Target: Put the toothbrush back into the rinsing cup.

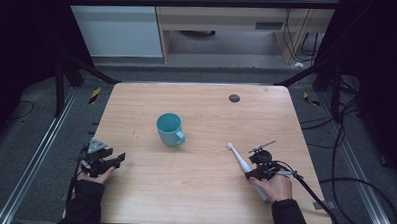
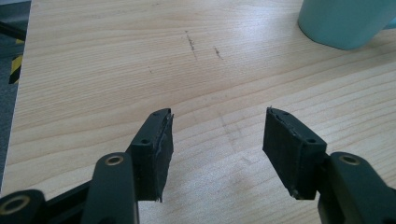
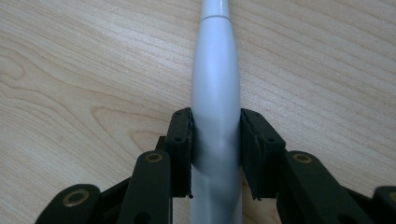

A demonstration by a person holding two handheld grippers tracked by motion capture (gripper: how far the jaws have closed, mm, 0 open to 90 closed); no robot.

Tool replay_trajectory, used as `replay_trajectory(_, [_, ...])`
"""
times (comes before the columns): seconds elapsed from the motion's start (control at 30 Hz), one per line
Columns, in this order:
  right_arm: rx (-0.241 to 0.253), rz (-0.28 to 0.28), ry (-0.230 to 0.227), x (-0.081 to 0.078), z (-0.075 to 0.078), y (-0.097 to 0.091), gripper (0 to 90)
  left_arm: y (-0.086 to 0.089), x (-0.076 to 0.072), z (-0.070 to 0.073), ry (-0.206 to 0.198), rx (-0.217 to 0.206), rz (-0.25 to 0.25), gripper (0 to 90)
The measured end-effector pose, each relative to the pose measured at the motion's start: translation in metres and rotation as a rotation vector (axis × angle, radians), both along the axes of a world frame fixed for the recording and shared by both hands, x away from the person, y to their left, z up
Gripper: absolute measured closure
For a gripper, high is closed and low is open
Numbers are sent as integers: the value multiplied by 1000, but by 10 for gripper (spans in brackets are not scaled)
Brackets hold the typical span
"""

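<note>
**Toothbrush gripped at mid-handle, lift pending**

Toothbrush: white electric type, lying flat on the tabletop, well to the right of the teal mug and nearer the person, brush head pointing up and left roughly toward the mug. The right gripper has its jaws clenched on the thick part of the handle, one pad on each flank, the body centred between them.

Assessment: the grip looks square and symmetrical. The handle is smooth and tapered, so pressure should be held firm; any slack could let it slide or swing head-down. Judged best practice is a straight lift clear of the tabletop before any turn, then a carry toward the mug with the head kept visible.

The left gripper rests well to the left of the mug, jaws released and holding nothing. It is free to steady the mug if needed.
</note>
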State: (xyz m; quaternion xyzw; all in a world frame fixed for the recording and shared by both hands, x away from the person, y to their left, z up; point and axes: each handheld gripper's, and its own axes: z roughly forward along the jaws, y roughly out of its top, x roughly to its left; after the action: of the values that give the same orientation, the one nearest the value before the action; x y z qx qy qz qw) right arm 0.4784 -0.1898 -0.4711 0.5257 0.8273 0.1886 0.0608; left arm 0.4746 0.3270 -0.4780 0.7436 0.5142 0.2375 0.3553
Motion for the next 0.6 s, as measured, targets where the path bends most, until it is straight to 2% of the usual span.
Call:
replay_trajectory(0.27, [-4,23,-7,0,0,0,654,0,0,0,0,-1,0,420])
replay_trajectory(0.33, [-5,33,19,0,0,0,607,0,0,0,1,-1,0,419])
replay_trajectory(0.6, [-41,69,37,0,1,1,643,0,0,0,2,0,-1,419])
